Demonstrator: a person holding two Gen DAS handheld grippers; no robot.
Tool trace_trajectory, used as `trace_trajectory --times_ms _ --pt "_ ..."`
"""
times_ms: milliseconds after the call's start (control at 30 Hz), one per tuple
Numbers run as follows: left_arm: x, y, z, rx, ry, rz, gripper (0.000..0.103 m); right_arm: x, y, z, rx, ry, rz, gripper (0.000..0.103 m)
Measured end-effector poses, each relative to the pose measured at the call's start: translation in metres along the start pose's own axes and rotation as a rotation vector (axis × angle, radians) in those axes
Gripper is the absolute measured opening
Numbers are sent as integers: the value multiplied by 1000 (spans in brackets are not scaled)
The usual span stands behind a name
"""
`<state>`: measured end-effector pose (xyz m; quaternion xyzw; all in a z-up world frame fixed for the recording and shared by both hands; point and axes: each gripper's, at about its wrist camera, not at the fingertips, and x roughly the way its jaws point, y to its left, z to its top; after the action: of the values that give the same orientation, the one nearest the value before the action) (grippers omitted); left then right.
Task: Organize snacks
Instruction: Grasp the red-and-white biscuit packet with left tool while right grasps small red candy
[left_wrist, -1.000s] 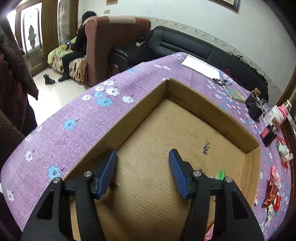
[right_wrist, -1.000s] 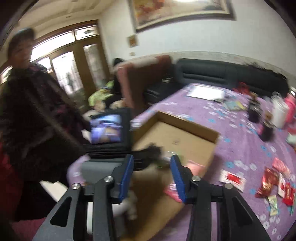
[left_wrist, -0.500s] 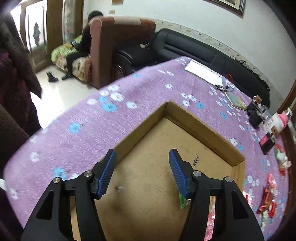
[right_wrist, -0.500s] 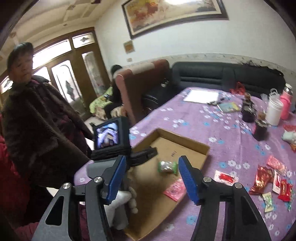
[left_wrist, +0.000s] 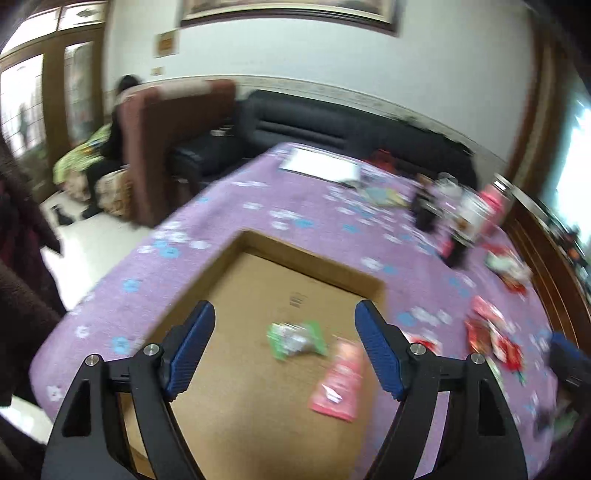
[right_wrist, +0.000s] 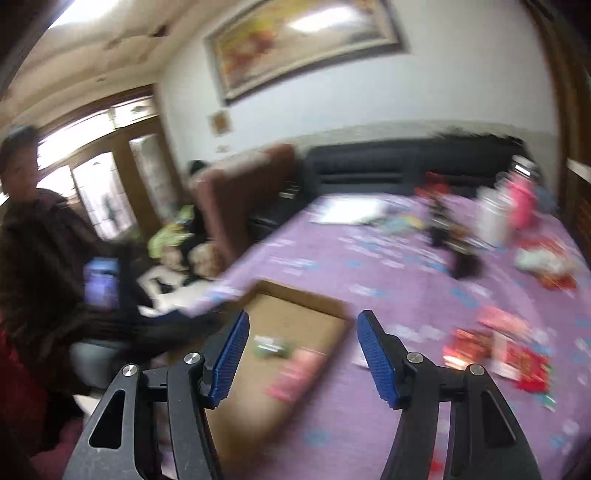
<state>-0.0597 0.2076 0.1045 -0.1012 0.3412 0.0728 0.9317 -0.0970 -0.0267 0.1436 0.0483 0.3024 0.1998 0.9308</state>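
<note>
1. A purple tablecloth (left_wrist: 229, 206) with blue and white flowers covers the table; both views are smeared by motion.
2. A shallow cardboard box (left_wrist: 255, 369) lies open on it near the camera. A small dark printed mark sits on its floor, too blurred to read.
3. The left gripper (left_wrist: 284, 354) hangs above the box, its jaws opening wide with nothing pressed between the blue pads.
4. The right gripper (right_wrist: 301, 360) hovers over the box's right edge, jaws apart and empty.
5. A pink snack packet (left_wrist: 338, 380) lies flat inside the box toward its right side; its print is unreadable.
6. A green snack packet (left_wrist: 295, 338) lies just beside it, farther into the box.
7. Loose red snack packets (right_wrist: 498, 350) lie on the cloth to the right of the box, well apart from it; no brand can be made out.
</note>
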Motion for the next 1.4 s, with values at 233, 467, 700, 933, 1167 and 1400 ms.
trace_trajectory --times_ms 233,467,700,933,1167,1400 --pt "30 -76 -17 148 161 -220 78 20 -97 -61 209 175 -74 65" --pt "83 -134 -7 289 257 -232 78 46 -75 -94 79 285 -42 65" --pt "134 -166 -19 404 352 -187 78 68 -62 -104 -11 335 -87 51" --pt "139 -168 -39 428 496 -215 77 61 -83 -102 38 341 -100 21" --pt "92 -163 -53 433 519 -354 74 54 -97 -100 64 329 -90 25" --pt "76 -179 -64 705 326 -319 74 45 -106 -103 56 317 -64 42"
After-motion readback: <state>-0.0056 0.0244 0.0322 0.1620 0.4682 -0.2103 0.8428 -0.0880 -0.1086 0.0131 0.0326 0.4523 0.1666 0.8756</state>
